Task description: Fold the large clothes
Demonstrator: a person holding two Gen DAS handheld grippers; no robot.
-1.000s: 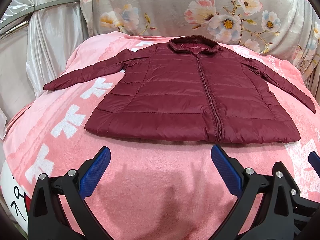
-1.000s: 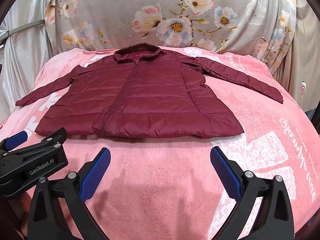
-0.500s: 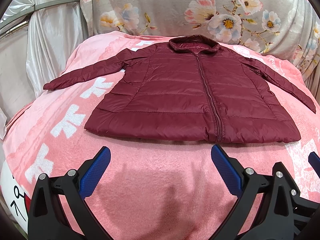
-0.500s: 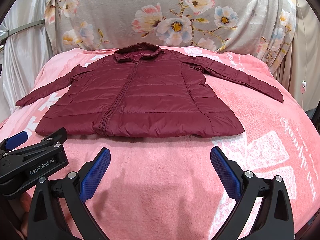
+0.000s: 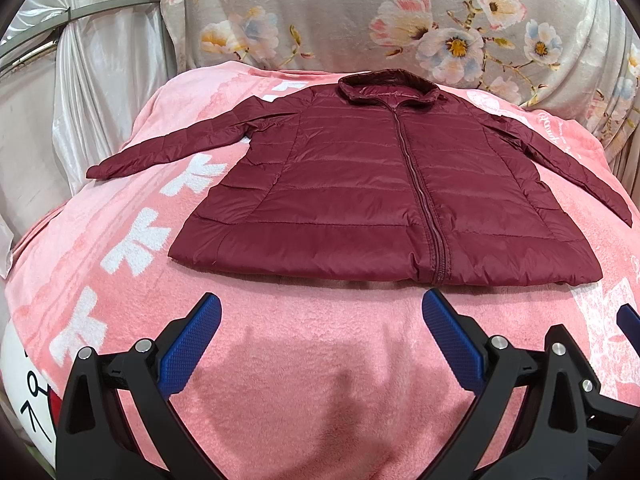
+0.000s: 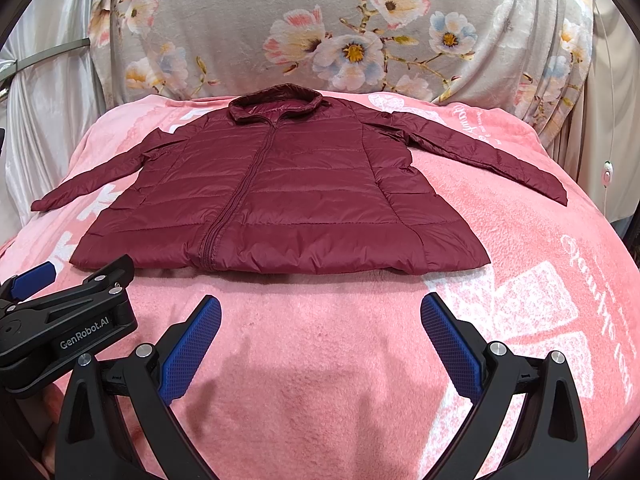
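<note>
Folding is not yet beginning: jacket [image 5: 384, 196] is lying flat, zipped, face up on the pink blanket [image 5: 280, 360], both sleeves spread out. Left gripper [image 5: 320, 344] and right gripper [image 6: 320, 344] are hovering short of its hem, jaws released and grasping nothing

Open blanket ahead of you, jacket beyond.
Bare pink blanket [image 5: 304, 360] lies between both wide-open grippers and the jacket [image 5: 360, 184] hem. The left gripper [image 6: 64, 320] crowds your right gripper's [image 6: 320, 336] left side; floral drapery [image 6: 320, 28] walls the back.
</note>
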